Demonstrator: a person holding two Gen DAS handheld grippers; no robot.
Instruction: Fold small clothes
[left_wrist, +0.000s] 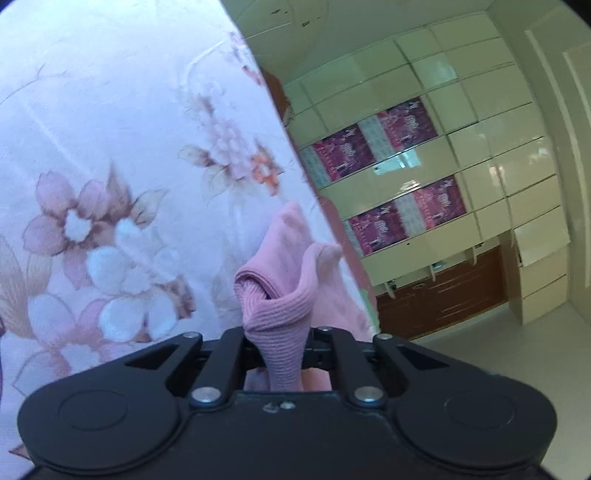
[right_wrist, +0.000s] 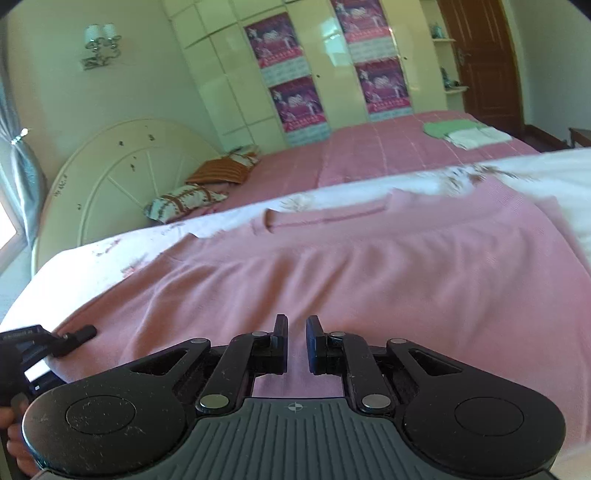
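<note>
the left gripper (left_wrist: 275, 354) was pinched tight on a bunched ribbed edge of the pink garment (right_wrist: 369, 266), at that cloth's near left corner. the right gripper (right_wrist: 296, 343) hovered over the near hem, its jaws slightly apart with nothing between them. the garment lay spread on the floral sheet (left_wrist: 92, 129), its long axis running left to right, collar at the far edge.
</note>
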